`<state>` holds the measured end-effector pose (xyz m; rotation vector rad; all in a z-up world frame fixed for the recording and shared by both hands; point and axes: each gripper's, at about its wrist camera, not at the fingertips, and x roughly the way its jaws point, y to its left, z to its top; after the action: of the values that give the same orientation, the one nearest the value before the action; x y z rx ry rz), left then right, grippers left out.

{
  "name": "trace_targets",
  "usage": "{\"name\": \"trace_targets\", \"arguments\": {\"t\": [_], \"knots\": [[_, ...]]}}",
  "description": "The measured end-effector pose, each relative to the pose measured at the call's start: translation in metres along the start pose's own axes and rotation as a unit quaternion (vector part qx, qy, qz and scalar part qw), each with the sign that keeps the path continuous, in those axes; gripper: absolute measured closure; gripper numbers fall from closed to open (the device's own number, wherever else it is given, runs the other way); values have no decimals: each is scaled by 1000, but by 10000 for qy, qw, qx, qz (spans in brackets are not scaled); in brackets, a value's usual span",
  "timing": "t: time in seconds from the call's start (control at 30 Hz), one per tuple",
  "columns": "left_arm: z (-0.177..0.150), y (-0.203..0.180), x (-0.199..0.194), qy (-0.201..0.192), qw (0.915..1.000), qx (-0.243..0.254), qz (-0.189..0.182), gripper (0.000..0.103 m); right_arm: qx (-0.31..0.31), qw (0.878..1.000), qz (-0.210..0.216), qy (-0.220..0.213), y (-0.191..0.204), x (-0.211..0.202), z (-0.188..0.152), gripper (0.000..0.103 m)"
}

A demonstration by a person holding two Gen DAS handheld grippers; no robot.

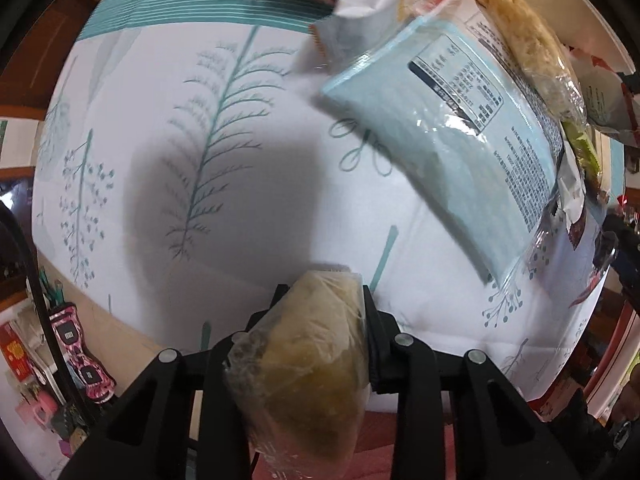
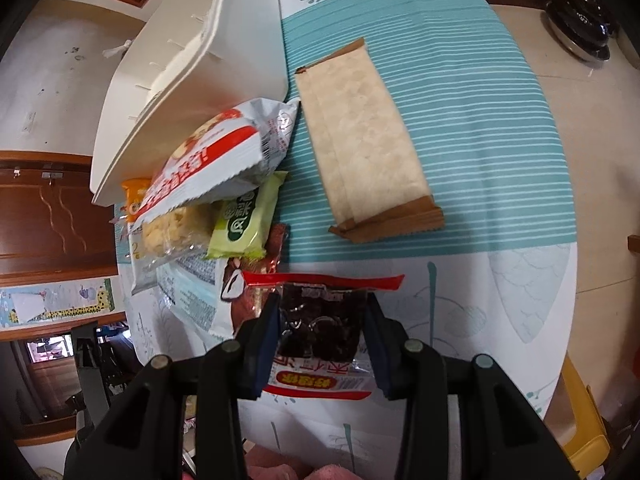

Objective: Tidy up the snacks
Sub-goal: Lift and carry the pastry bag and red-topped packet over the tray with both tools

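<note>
While the left gripper (image 1: 322,300) is clamped on a clear-wrapped pale bun (image 1: 304,364), which fills the gap between its fingers and runs back toward the camera, the right gripper (image 2: 320,320) is clamped on a red-edged packet of dark fruit (image 2: 322,330), held between both pads above the tablecloth (image 2: 480,288). Taking the white bin (image 2: 192,76) as landmark: a heap of snacks leans against its front, with a red-and-white bag (image 2: 224,152) on top and a green packet (image 2: 244,220) just below. A beige cracker pack (image 2: 366,136) lies flat on the cloth just right of the bin. From the left camera, a light-blue pouch (image 1: 440,132) lies at the heap's edge, well ahead of the bun.
</note>
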<state>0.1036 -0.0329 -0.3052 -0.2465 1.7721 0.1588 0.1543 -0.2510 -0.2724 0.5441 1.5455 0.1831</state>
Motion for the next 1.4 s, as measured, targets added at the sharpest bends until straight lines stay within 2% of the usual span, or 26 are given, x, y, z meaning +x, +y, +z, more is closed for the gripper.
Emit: {"name": "trace_targets", "arguments": {"t": [0.2,0.43,0.57,0.77,1.03,1.27,1.4], "knots": [[-25,9,-26,-272,9995,-104,-156,73,-171,9997,51,-185,6,-14,-12,63],[-42,20,-81,-779,9966,7,-282,73,-168,9983,115,-550,13,-36,-21,63],[-35,30,-122,-1046,9938,174,-347,73,-225,9959,151,-861,16,-57,-23,63],[-15,24,-185,-1553,9858,552,-334,73,-357,9896,145,-1388,28,-83,-25,63],[7,16,-242,-2084,9717,1062,-338,73,-713,9718,58,-2247,58,-118,-24,63],[37,9,-271,-2290,9613,1456,-467,73,-1097,9501,-105,-2920,91,-134,-13,63],[60,7,-284,-2505,9523,1650,-562,73,-1283,9374,-243,-3228,108,-136,-6,63]]}}
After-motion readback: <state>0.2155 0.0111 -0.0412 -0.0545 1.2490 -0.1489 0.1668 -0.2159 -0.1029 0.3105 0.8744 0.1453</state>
